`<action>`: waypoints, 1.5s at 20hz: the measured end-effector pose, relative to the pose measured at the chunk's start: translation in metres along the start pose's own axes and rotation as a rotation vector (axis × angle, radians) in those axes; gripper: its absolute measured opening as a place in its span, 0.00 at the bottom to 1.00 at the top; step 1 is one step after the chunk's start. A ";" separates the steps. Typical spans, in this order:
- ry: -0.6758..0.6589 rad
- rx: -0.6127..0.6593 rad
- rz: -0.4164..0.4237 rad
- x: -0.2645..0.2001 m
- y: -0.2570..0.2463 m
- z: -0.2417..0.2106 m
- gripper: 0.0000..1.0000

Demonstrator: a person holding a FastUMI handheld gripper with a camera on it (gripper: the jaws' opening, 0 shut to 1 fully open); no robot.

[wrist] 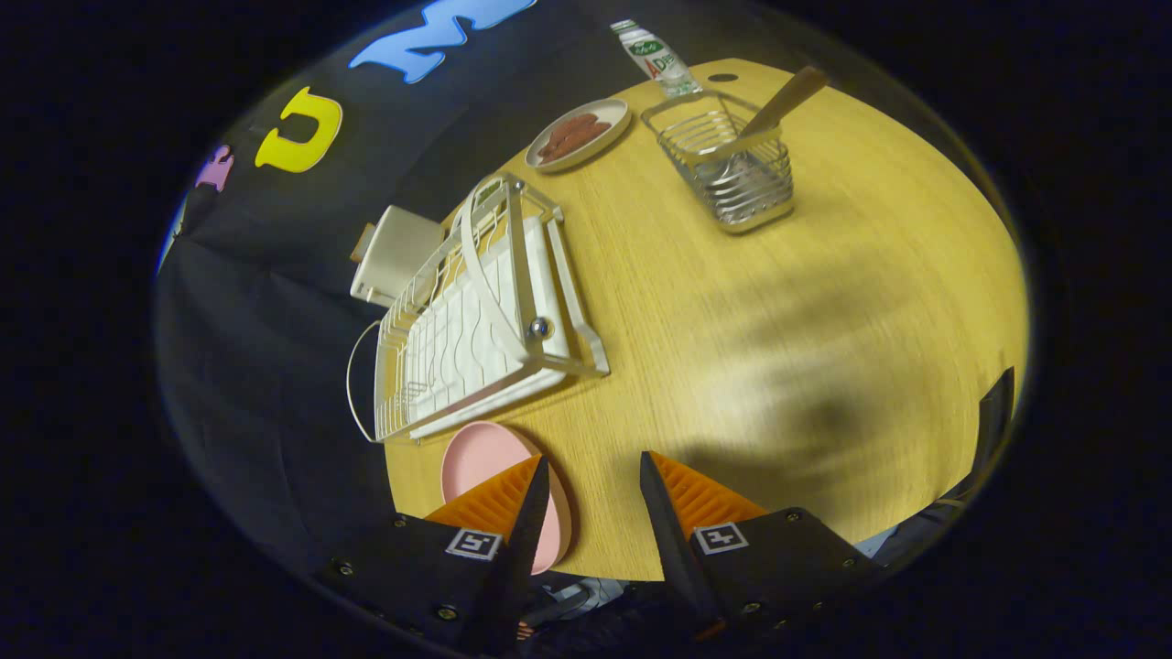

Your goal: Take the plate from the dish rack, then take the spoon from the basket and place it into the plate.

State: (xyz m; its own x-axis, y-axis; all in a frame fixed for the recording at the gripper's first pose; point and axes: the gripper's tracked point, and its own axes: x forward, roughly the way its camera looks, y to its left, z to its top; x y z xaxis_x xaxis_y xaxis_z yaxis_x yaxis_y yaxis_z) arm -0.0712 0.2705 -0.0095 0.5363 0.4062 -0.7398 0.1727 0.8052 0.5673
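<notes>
**Plate down, spoon next**

Pink plate (481,462) lies flat on table (824,302) beside dish rack (476,320), partly under one finger, w/ room to receive spoon (783,102). Spoon stands handle-up in wire basket (728,169), well beyond fingers, easy to pinch. Gripper (595,485) spread wide, holding nothing. Count: 1 pink plate, 1 spoon, 1 basket, 1 rack, 1 food dish (579,135), 1 bottle (657,57).

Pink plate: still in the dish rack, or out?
Out. The pink plate lies flat on the table beside the dish rack, by the open gripper.
</notes>
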 end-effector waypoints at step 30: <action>-0.791 0.308 -0.204 -0.013 -0.091 0.228 0.08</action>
State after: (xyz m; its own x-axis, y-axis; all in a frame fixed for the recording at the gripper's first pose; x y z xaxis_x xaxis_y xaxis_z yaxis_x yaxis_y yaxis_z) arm 0.0947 0.0932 0.0314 0.8672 -0.2437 -0.4343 0.4819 0.6307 0.6083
